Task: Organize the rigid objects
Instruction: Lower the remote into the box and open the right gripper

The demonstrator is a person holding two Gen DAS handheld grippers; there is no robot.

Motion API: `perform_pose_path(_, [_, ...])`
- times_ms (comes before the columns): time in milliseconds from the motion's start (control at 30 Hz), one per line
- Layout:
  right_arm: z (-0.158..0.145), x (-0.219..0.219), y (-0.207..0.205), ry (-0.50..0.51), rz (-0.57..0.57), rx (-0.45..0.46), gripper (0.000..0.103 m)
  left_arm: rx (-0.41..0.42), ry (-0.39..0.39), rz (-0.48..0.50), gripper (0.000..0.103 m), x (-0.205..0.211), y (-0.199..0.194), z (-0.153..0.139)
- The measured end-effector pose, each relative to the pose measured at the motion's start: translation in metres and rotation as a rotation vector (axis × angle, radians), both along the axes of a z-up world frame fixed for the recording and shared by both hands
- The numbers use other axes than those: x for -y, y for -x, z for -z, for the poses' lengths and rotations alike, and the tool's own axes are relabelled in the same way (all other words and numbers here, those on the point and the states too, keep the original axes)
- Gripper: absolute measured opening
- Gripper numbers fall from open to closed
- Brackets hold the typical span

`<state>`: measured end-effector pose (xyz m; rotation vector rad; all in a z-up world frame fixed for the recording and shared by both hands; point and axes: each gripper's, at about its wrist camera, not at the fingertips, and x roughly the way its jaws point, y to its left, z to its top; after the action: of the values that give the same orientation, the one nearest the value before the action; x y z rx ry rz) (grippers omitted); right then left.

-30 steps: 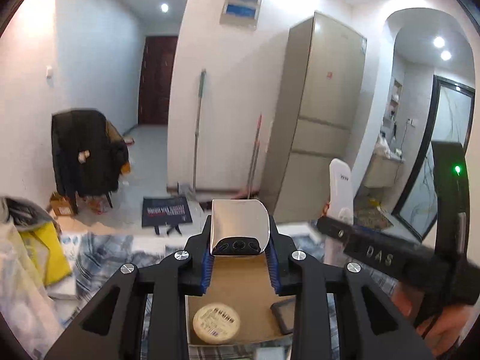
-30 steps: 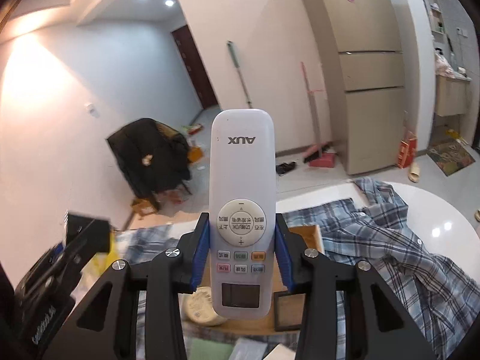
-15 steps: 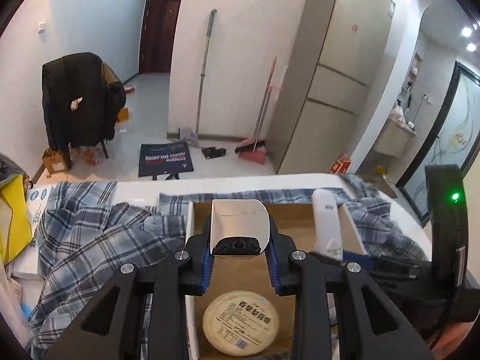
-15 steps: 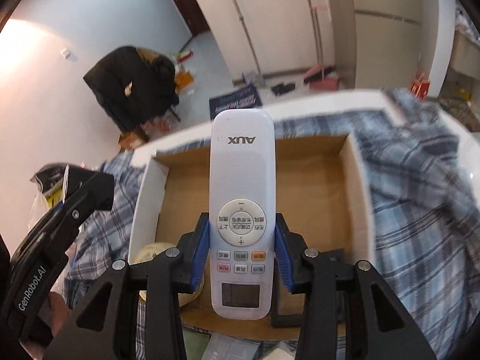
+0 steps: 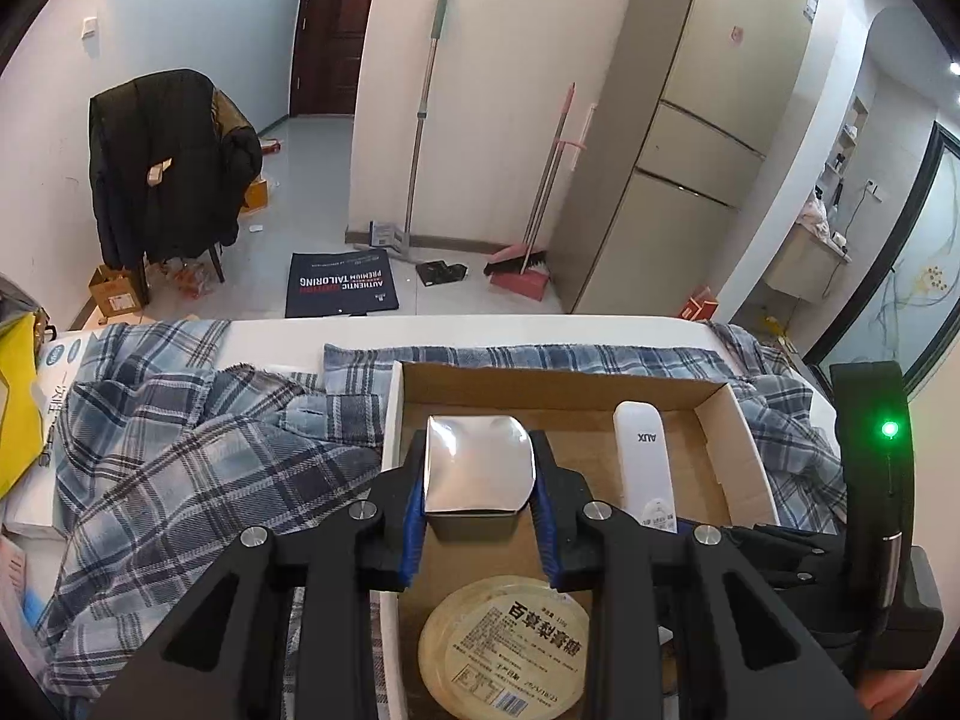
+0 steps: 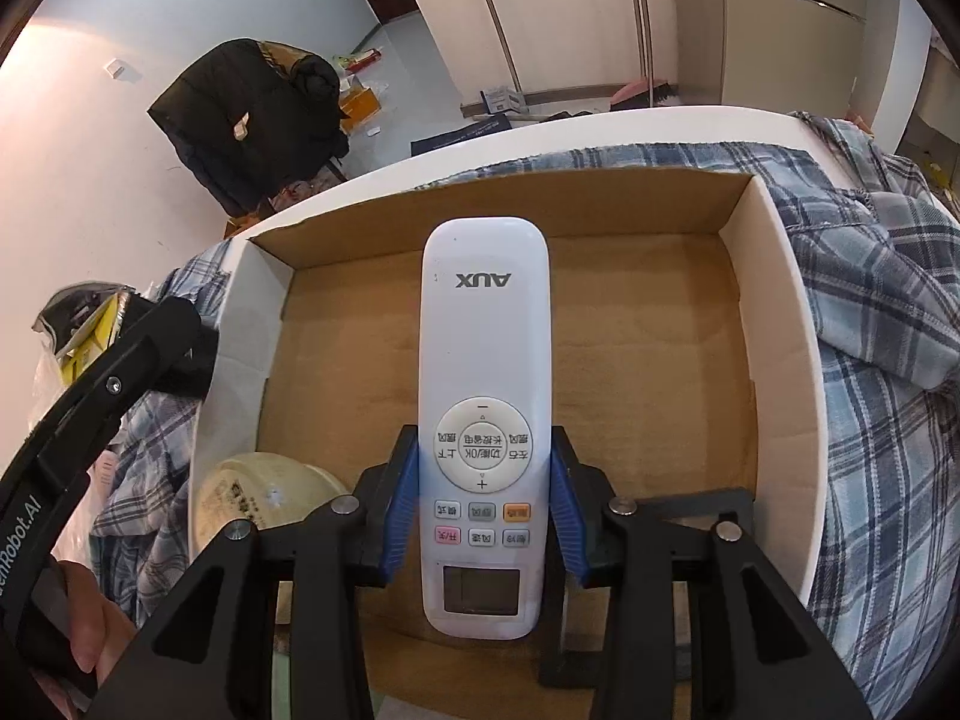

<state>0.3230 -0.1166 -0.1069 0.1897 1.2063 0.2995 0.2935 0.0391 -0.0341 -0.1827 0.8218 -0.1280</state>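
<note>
My left gripper is shut on a shiny silver metal box and holds it over the near left part of an open cardboard box. My right gripper is shut on a white AUX remote, held low inside the same cardboard box; the remote also shows in the left wrist view. A round cream tin with a printed label lies in the box's near left corner and shows in the right wrist view.
The box sits on a blue plaid cloth over a white table. A dark flat item lies in the box under my right fingers. Paper items and a yellow bag lie at the left. Beyond stand a fridge, brooms and a chair.
Both grippers have tipped downward and come lower toward the cardboard box. The remote has moved down into the box; the silver box now hangs over the box floor.
</note>
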Motion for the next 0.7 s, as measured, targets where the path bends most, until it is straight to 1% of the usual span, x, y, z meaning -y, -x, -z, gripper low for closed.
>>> perform_pose_path(133, [0.001, -0.002, -0.002, 0.002, -0.002, 0.004, 0.040, 0.005, 0.000, 0.016, 0.032, 0.002, 0.001, 0.001])
perform_pose_path(200, [0.003, -0.001, -0.003, -0.008, -0.005, -0.001, 0.041, 0.003, 0.022, 0.020, 0.032, 0.002, 0.000, 0.003])
perform_pose_path(233, [0.003, 0.000, -0.004, -0.012, -0.004, -0.005, 0.043, -0.003, 0.033, 0.025, 0.032, 0.002, -0.001, 0.004])
perform_pose_path(267, [0.003, 0.001, -0.004, -0.016, -0.002, -0.007, 0.048, -0.008, 0.037, 0.027, 0.032, 0.001, -0.002, 0.006])
perform_pose_path(367, [-0.003, 0.007, -0.003, -0.023, 0.014, 0.003, 0.051, -0.019, 0.027, 0.027, 0.032, 0.003, -0.004, 0.010])
perform_pose_path(500, [-0.014, 0.012, -0.001, -0.027, 0.020, 0.042, 0.052, -0.046, 0.017, 0.025, 0.032, 0.005, -0.008, 0.018])
perform_pose_path(700, [-0.022, 0.022, -0.003, -0.045, 0.054, 0.053, 0.052, -0.084, -0.029, 0.021, 0.032, 0.009, -0.013, 0.030])
